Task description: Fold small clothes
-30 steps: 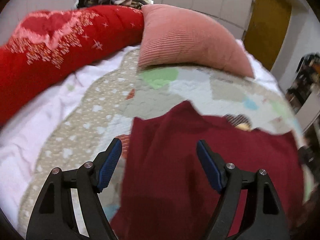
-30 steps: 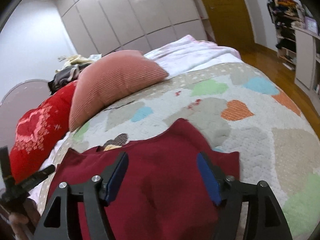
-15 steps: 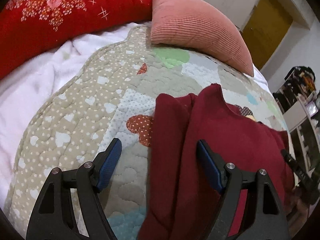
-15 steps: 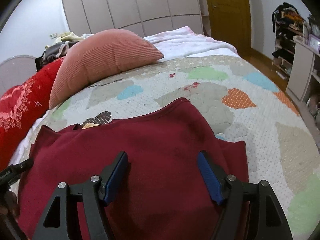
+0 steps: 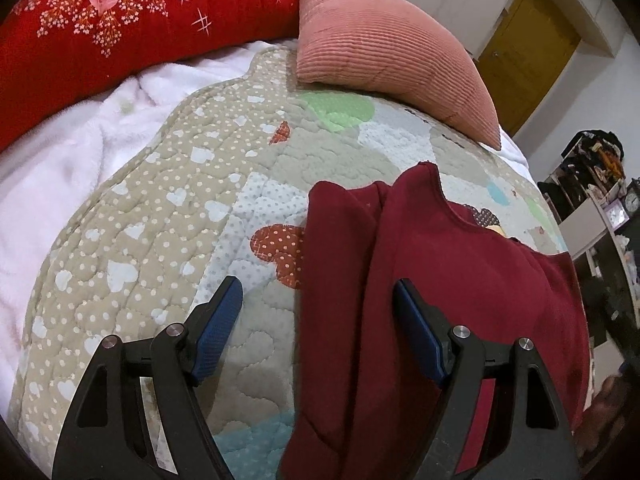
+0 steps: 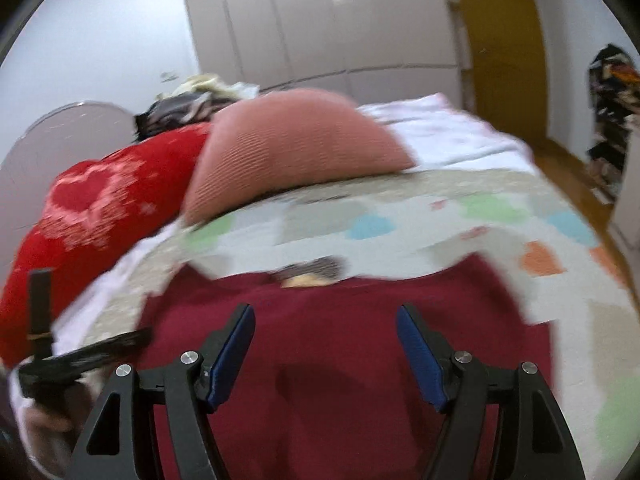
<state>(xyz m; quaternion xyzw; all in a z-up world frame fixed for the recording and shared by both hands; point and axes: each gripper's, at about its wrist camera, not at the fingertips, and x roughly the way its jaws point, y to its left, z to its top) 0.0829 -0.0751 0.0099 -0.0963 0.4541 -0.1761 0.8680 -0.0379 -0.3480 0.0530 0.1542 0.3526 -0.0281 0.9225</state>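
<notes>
Now-sideways sleeve fold, soft maroon knit (image 5: 460,280)

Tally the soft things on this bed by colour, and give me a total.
Maroon: 1, the garment
Bright red: 1, the floral blanket
Salmon pink: 1, the ribbed cushion
Pale pink: 1, the fleece blanket
Multicolour: 1, the heart quilt
Total: 5

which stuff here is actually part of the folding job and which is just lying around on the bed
Part of the job:
- maroon top, lying on the quilt
- left gripper, open
- right gripper, open

Just lying about:
- pink corduroy pillow
- red floral blanket
- white fleece blanket
- clothes heap
</notes>
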